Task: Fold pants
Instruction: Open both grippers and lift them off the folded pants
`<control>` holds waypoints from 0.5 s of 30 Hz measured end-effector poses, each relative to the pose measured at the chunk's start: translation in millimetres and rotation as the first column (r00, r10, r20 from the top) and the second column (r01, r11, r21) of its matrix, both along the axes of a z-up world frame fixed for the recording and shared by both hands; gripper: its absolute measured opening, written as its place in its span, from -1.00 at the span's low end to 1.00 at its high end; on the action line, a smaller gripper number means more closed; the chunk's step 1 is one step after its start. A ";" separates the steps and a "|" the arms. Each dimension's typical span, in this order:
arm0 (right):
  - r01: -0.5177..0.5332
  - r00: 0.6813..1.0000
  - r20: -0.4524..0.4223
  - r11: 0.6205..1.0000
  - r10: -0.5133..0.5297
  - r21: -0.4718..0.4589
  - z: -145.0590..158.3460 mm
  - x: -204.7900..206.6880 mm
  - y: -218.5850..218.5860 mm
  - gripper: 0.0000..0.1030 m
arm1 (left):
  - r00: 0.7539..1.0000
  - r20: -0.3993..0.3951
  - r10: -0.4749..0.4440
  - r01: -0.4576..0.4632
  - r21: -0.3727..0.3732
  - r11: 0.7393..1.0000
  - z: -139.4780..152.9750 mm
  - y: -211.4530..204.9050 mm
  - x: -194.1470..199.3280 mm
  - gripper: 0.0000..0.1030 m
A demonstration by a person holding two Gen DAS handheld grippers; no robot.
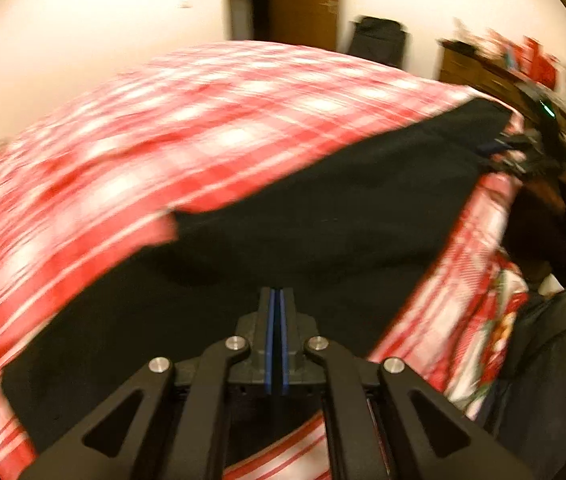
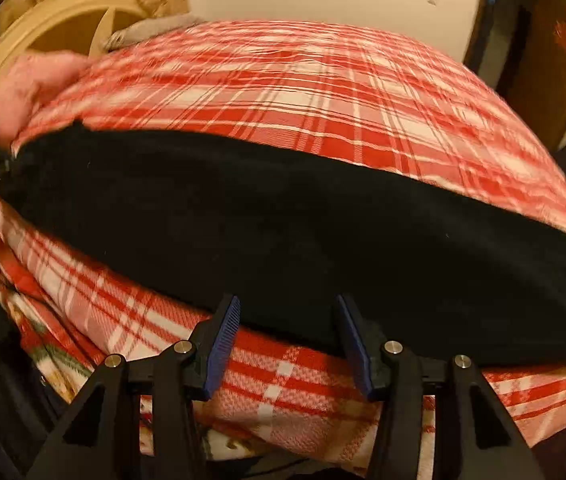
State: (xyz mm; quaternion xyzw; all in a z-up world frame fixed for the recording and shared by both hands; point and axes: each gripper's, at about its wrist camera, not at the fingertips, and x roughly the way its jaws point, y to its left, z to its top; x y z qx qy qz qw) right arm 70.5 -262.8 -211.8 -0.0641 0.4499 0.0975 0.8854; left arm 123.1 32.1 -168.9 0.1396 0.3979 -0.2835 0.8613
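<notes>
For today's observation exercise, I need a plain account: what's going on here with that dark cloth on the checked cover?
A person with a handheld gripper in each hand is folding black pants laid out on a red-and-white plaid blanket. The left gripper is shut above the dark fabric; whether it pinches any cloth is unclear. The right gripper is open, its fingers straddling the pants' near edge, holding nothing. The pants lie in a long, flat band across the blanket.

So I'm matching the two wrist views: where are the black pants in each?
Left wrist: black pants run from lower left to upper right.
Right wrist: pants form a wide band across the middle.
Shared landmark: the red plaid bedspread under them.
</notes>
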 end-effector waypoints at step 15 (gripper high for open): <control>-0.018 1.000 0.024 1.000 0.017 0.002 1.1 16.8 29.9 0.01 | 0.853 -0.074 0.517 -0.522 -0.104 0.846 -29.8 169.4 51.8 -0.87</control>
